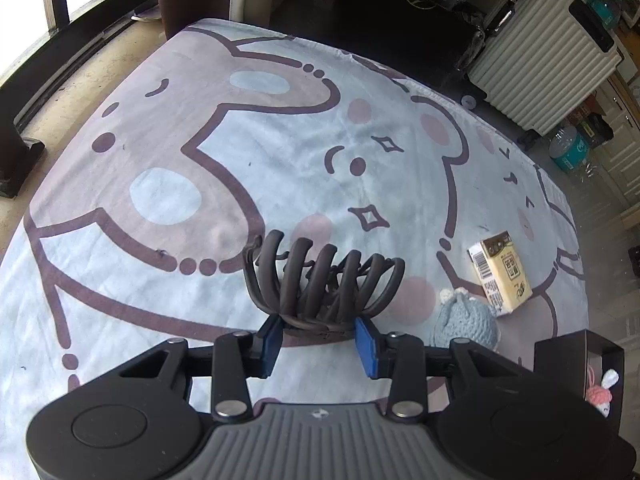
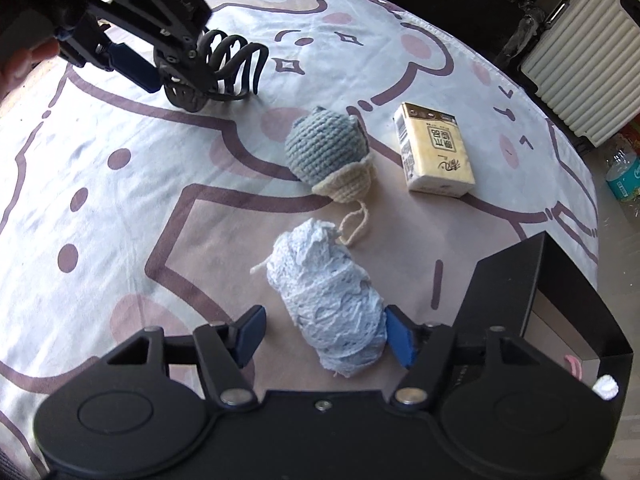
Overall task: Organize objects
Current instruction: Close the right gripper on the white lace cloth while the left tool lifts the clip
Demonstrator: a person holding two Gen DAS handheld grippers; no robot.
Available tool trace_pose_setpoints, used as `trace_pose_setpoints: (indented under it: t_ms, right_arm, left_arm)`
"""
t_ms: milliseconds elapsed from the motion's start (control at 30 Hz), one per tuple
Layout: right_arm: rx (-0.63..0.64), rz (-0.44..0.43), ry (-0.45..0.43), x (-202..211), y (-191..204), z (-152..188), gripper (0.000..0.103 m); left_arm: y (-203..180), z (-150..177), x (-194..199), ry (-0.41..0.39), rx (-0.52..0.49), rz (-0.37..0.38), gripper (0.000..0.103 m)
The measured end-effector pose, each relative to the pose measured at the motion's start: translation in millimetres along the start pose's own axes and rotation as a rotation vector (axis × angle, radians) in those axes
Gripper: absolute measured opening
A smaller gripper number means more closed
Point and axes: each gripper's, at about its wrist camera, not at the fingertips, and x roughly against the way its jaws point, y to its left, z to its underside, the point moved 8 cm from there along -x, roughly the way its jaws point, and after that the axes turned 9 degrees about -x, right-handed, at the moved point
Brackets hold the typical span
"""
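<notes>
A black hair claw clip (image 1: 324,284) lies on the cartoon-print blanket (image 1: 160,128), and my left gripper (image 1: 317,340) is shut on its base, a blue pad pressing each side. The right wrist view shows that same left gripper (image 2: 170,80) on the clip (image 2: 232,64) at the top left. A pale blue bundle of lacy yarn (image 2: 332,300) lies between the pads of my right gripper (image 2: 325,336). The right pad touches the bundle, the left pad stands apart, so the gripper is open. Beyond lie a blue crocheted toy (image 2: 324,148) and a yellow tissue pack (image 2: 434,152).
An open black box (image 2: 532,292) stands at the right edge of the bed, with a pink and white knitted toy (image 1: 600,392) inside. A ribbed white suitcase (image 1: 540,52) and a water bottle (image 1: 568,148) stand on the floor beyond. Windows run along the left.
</notes>
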Motion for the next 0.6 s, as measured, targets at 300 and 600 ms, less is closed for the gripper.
trace_pose_setpoints:
  t_ms: [300, 600]
  right_arm:
    - [-0.035, 0.016, 0.012, 7, -1, -3, 0.045]
    - [-0.018, -0.071, 0.003, 24, 22, -7, 0.044]
  left_arm:
    - [15, 14, 29, 0.026, -0.036, -0.019, 0.041]
    - [9, 31, 42, 0.093, -0.103, -0.029, 0.040]
